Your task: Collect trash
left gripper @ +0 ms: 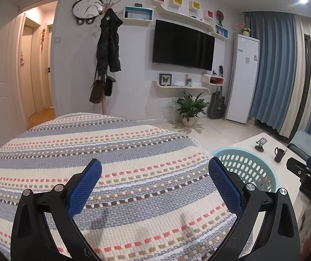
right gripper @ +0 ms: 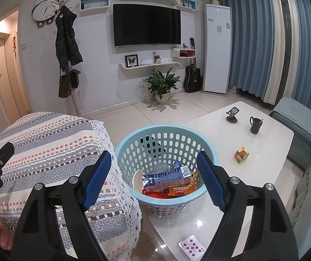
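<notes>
Pale blue perforated basket, blue carton, perhaps snack wrappers inside

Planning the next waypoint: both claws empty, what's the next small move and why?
Probably swing the right claw, open and empty, toward the playing card at the white table's near edge. The blue basket already holds wrappers, and the card looks like the nearest loose item.

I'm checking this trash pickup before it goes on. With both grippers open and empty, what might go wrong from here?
1. The playing card lies flat on the glossy table near its edge; the right gripper may slip and push it off.
2. The Rubik's cube and black mug could be taken for trash.
3. The blue basket stands at the table's corner beside the sofa cover; a bump may tip it.
</notes>
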A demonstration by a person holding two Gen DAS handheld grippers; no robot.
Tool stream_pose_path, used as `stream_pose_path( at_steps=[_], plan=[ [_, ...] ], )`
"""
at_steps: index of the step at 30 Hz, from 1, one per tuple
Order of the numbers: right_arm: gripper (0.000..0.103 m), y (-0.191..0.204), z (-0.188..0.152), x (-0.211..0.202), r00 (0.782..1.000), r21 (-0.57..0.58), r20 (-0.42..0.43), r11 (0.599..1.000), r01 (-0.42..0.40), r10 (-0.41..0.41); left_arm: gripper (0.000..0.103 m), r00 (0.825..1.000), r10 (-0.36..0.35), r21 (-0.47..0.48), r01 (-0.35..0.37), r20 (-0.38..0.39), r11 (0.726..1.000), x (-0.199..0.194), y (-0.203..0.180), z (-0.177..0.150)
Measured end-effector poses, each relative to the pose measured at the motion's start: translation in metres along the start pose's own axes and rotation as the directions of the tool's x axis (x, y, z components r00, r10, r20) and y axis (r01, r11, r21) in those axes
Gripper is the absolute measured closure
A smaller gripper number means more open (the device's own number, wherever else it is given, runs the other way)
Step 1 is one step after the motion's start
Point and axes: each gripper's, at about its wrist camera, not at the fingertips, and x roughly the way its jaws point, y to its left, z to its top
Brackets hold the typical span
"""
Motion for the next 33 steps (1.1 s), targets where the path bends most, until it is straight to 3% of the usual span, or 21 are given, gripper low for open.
stream_pose_path(
  at_steps=[33],
  plan=[
    [0.026,0.0016,0.0031,0.0015,1.0,-0.012,0.0,1.0,0.002,-0.002,0.008,1.0,0.003,-0.001,-0.003,0.009,1.0,-0.0025,-0.0015,0.0007]
  ],
)
